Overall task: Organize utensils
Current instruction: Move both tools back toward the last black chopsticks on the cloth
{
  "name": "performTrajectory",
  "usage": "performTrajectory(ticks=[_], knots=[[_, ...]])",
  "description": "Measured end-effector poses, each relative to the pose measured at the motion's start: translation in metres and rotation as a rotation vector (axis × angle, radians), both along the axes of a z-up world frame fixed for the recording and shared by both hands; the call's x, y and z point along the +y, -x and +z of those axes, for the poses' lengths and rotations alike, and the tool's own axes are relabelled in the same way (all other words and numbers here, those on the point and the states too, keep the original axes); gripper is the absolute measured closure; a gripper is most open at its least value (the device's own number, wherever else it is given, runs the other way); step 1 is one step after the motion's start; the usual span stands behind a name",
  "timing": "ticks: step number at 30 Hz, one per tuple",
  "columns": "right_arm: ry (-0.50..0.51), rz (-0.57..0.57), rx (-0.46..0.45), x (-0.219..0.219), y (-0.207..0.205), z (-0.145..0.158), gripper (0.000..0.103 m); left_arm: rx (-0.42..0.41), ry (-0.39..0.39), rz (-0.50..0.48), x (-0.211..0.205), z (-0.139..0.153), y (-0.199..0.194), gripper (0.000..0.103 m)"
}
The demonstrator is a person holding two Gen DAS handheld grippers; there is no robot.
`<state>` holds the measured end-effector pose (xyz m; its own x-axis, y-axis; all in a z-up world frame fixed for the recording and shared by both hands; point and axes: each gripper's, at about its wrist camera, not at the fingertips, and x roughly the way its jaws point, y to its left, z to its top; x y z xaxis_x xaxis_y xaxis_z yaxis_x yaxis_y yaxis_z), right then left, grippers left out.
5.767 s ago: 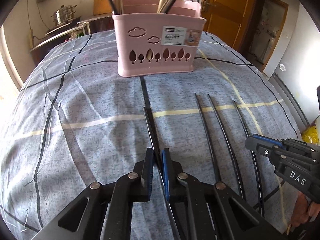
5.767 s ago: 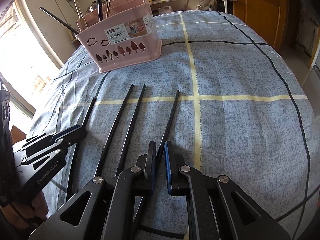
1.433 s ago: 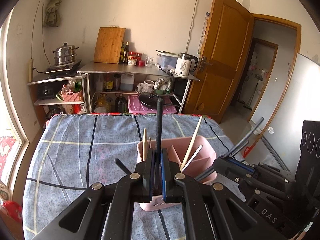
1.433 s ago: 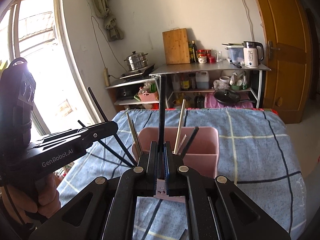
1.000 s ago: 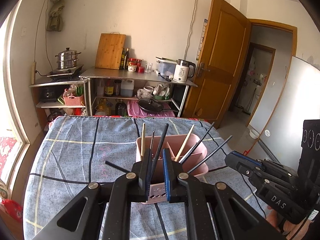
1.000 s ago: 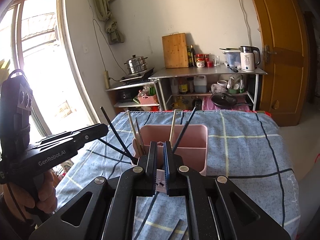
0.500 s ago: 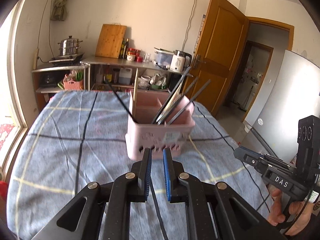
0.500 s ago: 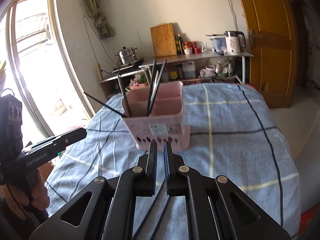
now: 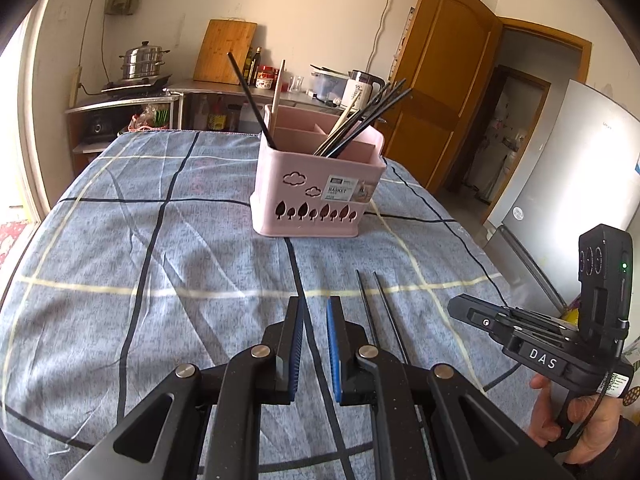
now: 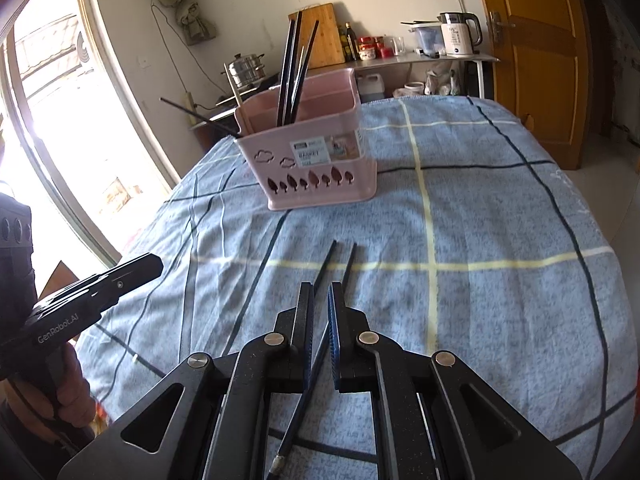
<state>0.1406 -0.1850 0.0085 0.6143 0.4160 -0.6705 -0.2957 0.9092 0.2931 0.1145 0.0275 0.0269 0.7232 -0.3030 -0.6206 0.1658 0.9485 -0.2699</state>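
A pink utensil basket (image 9: 316,196) (image 10: 316,168) stands on the blue checked cloth and holds several black and wooden chopsticks (image 9: 360,124) (image 10: 294,72). Two black chopsticks (image 9: 380,312) (image 10: 332,264) lie side by side on the cloth in front of it. My left gripper (image 9: 313,312) is open and empty, just left of the two lying chopsticks. My right gripper (image 10: 320,300) is slightly open, low over the lying chopsticks, with one of them running under the gap between its jaws.
The cloth-covered table (image 9: 120,280) drops off at its edges on all sides. Behind it are a metal shelf with a kettle (image 10: 456,36), a cutting board (image 9: 224,50) and a steamer pot (image 9: 140,62). A wooden door (image 9: 436,100) is at the right.
Both grippers let go of their black chopsticks into the basket, pulled back and came down toward the cloth. Two of the four lying chopsticks are left.
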Motion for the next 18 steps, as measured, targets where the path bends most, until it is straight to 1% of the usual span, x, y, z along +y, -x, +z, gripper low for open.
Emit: performTrajectory(ticks=[11,18], knots=[[0.023,0.014,0.040,0.012,0.001,-0.014,0.092,0.016,-0.002,0.001,0.000,-0.011,0.004,0.092],[0.056,0.015,0.084,0.022,-0.010,-0.033,0.092,0.044,0.004,-0.005,0.000,-0.020,0.001,0.092]])
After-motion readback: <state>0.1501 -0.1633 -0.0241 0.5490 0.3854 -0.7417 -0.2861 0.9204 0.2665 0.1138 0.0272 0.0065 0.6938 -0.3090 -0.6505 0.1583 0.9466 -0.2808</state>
